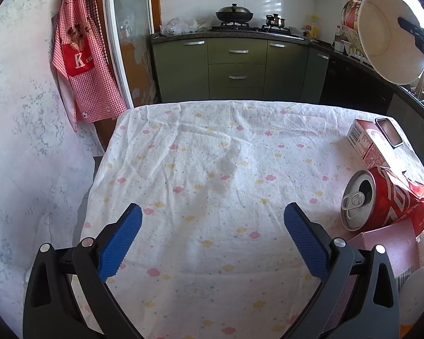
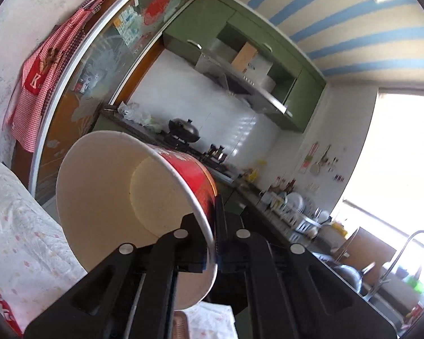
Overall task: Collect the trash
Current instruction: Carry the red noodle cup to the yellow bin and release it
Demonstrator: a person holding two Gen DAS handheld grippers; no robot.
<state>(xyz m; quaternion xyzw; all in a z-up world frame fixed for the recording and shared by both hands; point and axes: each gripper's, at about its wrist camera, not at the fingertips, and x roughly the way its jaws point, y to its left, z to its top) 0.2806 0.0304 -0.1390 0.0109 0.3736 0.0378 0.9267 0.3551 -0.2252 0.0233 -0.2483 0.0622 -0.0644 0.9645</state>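
The right gripper (image 2: 212, 226) fingers pinch the red-and-white paper cup's (image 2: 113, 197) rim, tilted aloft for disposal; the left gripper (image 1: 212, 226) fingers gape empty over the cloth-covered surface (image 1: 212, 147).

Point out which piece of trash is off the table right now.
The paper bowl: the right gripper pinches its rim in mid-air, while the red can and cartons stay on the tablecloth.
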